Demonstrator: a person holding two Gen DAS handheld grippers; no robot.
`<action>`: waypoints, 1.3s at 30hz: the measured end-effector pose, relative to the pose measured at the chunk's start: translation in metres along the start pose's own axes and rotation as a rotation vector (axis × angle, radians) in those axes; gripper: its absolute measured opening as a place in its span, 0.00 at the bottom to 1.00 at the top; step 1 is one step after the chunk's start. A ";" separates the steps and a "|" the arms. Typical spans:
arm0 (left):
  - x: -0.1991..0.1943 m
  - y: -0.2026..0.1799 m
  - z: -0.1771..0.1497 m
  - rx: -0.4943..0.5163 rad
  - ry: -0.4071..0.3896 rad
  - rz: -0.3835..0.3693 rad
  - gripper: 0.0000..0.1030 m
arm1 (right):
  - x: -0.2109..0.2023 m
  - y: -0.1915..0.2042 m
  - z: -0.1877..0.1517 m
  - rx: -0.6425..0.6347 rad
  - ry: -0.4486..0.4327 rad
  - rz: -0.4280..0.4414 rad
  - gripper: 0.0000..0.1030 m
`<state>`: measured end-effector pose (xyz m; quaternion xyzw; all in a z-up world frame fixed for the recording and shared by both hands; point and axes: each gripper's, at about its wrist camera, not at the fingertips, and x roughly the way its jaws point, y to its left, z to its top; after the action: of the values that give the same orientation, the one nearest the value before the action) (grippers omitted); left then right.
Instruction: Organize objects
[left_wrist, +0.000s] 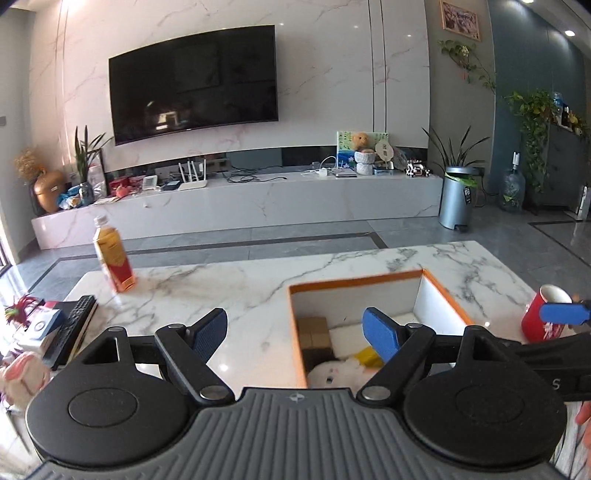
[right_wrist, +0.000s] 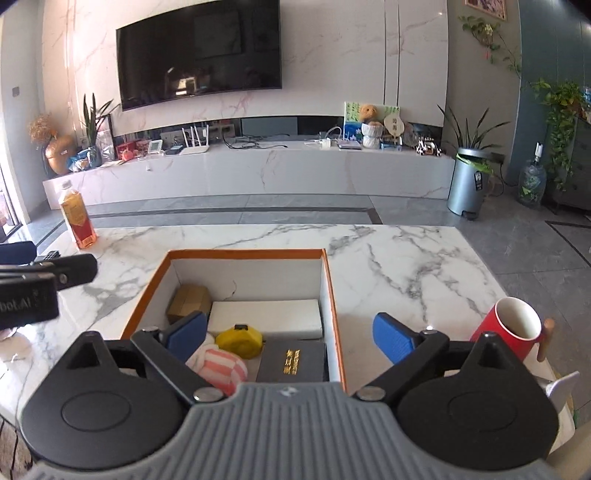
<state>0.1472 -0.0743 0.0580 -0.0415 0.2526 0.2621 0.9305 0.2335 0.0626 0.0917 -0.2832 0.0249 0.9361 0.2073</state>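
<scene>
Both grippers, left (left_wrist: 295, 334) and right (right_wrist: 290, 334), were released and empty. The box (right_wrist: 334, 291) beneath the fingers held several items; a mug (right_wrist: 511, 328) right of them and a bottle (right_wrist: 77, 216) far left looked left to pack.

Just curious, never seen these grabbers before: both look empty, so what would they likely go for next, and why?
Probably the right gripper reaches for the red mug. Both grippers' jaws stand open with nothing between them, the orange-rimmed box already holds several items, and the mug sits outside it, close on that gripper's right. The tea bottle stands farther off.
</scene>
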 end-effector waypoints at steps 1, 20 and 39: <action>-0.005 0.001 -0.007 0.010 -0.008 0.018 0.92 | -0.007 0.003 -0.006 -0.008 -0.014 -0.016 0.98; -0.040 0.033 -0.085 -0.108 -0.017 -0.037 0.92 | -0.082 0.039 -0.091 -0.009 -0.239 0.048 0.99; -0.048 0.017 -0.090 0.001 -0.054 -0.005 0.92 | -0.078 0.042 -0.099 0.003 -0.178 0.124 0.99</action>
<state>0.0630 -0.1008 0.0043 -0.0346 0.2275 0.2605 0.9376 0.3269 -0.0214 0.0479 -0.1968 0.0252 0.9684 0.1509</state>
